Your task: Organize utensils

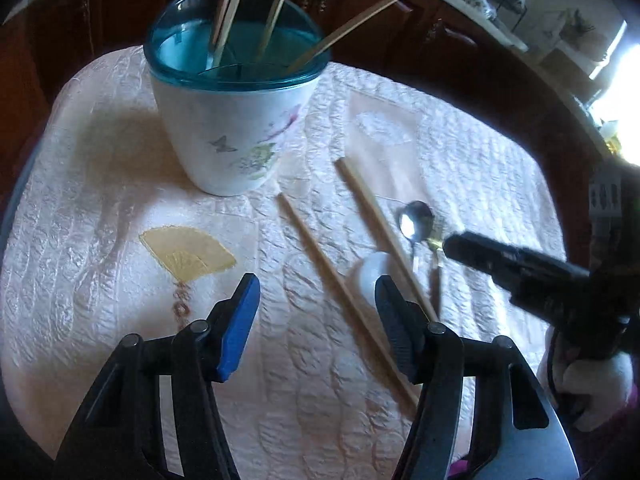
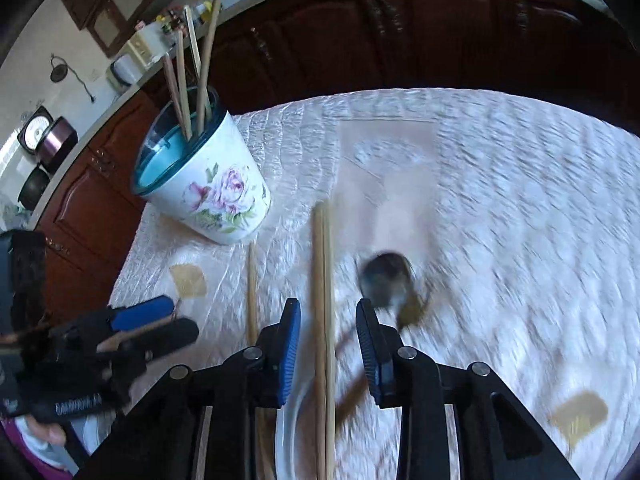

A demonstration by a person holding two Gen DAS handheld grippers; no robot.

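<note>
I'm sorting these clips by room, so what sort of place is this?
Most likely a home kitchen or dining area. Dark wooden cabinets run behind a table covered with a quilted cloth, a kitchen scale sits on the counter, and a flowered cup holds chopsticks.

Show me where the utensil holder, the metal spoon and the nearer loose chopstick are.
utensil holder [image 1: 224, 136]: left wrist view, white front wall.
metal spoon [image 1: 416, 220]: left wrist view, bowl.
nearer loose chopstick [image 1: 320, 260]: left wrist view, mid-shaft.
</note>
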